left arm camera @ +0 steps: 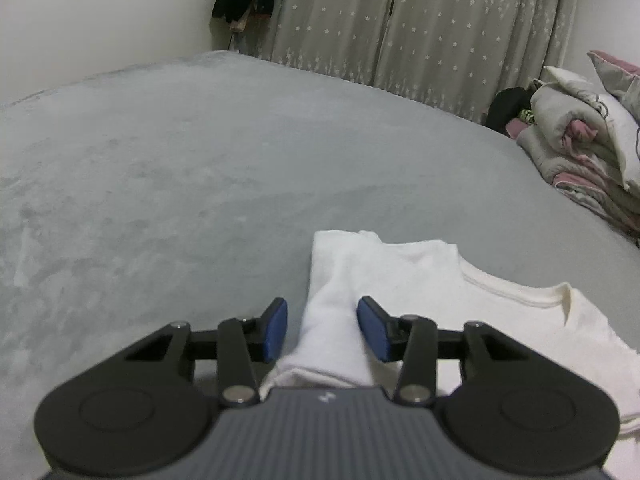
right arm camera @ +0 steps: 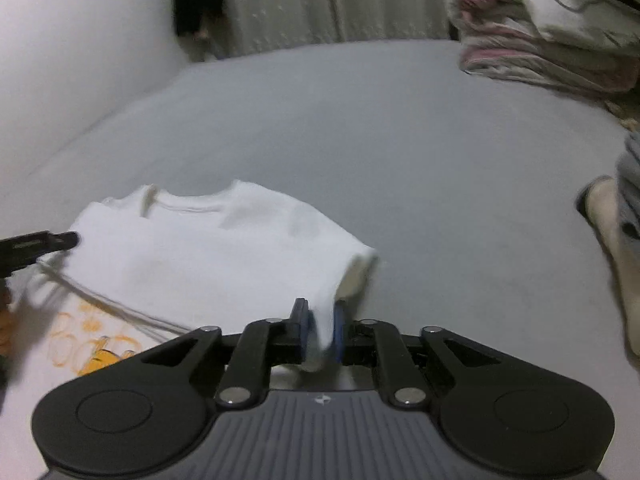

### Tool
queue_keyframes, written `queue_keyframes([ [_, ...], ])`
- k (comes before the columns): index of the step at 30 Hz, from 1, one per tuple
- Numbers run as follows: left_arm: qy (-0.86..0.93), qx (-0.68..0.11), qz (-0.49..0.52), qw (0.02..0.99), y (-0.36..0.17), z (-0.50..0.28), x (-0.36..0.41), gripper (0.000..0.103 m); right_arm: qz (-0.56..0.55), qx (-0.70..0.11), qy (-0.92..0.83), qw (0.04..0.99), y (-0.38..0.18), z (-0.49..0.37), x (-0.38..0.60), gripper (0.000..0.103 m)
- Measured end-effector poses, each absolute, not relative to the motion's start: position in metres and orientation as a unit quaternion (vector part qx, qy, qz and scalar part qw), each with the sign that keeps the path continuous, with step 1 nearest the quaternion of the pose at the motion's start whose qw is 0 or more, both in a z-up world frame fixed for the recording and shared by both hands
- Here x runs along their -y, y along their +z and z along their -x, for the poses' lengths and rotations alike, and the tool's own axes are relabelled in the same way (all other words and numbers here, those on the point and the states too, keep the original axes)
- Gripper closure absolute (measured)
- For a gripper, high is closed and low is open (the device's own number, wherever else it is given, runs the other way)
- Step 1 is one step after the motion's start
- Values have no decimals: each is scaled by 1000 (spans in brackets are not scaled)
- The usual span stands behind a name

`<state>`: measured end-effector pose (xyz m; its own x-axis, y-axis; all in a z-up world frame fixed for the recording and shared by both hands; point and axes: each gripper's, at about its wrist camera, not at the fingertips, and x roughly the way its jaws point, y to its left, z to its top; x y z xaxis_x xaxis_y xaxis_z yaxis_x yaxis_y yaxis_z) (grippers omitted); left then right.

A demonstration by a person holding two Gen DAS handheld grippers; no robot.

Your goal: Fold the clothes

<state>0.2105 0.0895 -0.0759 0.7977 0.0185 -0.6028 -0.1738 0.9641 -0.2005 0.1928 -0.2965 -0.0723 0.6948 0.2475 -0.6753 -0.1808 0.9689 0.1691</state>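
Observation:
A white T-shirt (left arm camera: 420,280) lies on the grey bed (left arm camera: 200,168), partly folded, collar up. My left gripper (left arm camera: 322,322) is open, its blue pads either side of the shirt's left sleeve fold, which passes between them. In the right wrist view the shirt (right arm camera: 208,248) shows an orange print near its lower left. My right gripper (right arm camera: 320,326) is shut on the shirt's right edge, pinching a fold of white cloth that hangs between the pads. The left gripper's black finger (right arm camera: 36,246) shows at the shirt's far left edge.
A pile of grey, white and pink bedding (left arm camera: 584,140) sits at the bed's right side, also in the right wrist view (right arm camera: 540,28). A star-patterned curtain (left arm camera: 400,20) and a white wall (left arm camera: 100,12) stand behind the bed. A light object (right arm camera: 616,248) lies at the right edge.

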Motion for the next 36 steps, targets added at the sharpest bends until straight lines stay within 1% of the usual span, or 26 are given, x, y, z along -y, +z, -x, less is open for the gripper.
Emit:
queue_keyframes([
  [1, 51, -311, 126, 941, -74, -211, -91, 61, -57, -368, 112, 921, -71, -191, 301, 79],
  [3, 52, -308, 132, 941, -70, -214, -95, 61, -89, -355, 109, 924, -67, -190, 311, 67],
  [7, 42, -328, 164, 930, -70, -232, -108, 60, -142, -343, 112, 922, -69, -199, 317, 67],
  [11, 28, -353, 207, 912, -80, -254, -120, 60, -167, -349, 115, 915, -78, -212, 313, 67],
  [12, 24, -354, 218, 909, -82, -258, -122, 70, -165, -352, 111, 915, -80, -216, 311, 67],
  [13, 17, -354, 226, 908, -83, -260, -123, 89, -159, -355, 107, 915, -84, -218, 308, 67],
  [14, 7, -352, 231, 907, -83, -262, -124, 90, -155, -355, 103, 916, -86, -220, 305, 68],
  [16, 2, -332, 228, 915, -82, -257, -123, 92, -144, -343, 95, 923, -86, -222, 301, 85],
  [17, 7, -313, 220, 924, -80, -252, -122, 92, -142, -332, 96, 928, -85, -222, 300, 89],
  [19, 22, -294, 206, 933, -83, -245, -120, 92, -142, -310, 106, 934, -80, -219, 298, 89],
  [21, 36, -295, 195, 935, -92, -244, -119, 92, -130, -306, 114, 936, -79, -221, 293, 89],
  [24, 46, -303, 177, 935, -100, -247, -116, 86, -93, -322, 103, 936, -86, -225, 284, 89],
  [25, 52, -303, 172, 936, -97, -246, -115, 80, -81, -327, 98, 937, -88, -225, 281, 89],
  [26, 62, -297, 160, 939, -93, -244, -113, 78, -77, -328, 96, 937, -87, -226, 280, 86],
  [27, 72, -288, 145, 944, -87, -241, -109, 79, -80, -322, 94, 939, -84, -224, 283, 80],
  [29, 71, -261, 118, 955, -77, -230, -103, 79, -84, -302, 86, 946, -77, -218, 289, 79],
  [31, 46, -243, 101, 964, -69, -220, -95, 75, -82, -276, 90, 953, -70, -213, 290, 78],
  [33, 15, -240, 89, 967, -67, -214, -87, 72, -81, -254, 109, 958, -64, -208, 287, 77],
  [36, -12, -258, 57, 965, -75, -213, -76, 72, -59, -252, 140, 956, -66, -209, 272, 77],
])
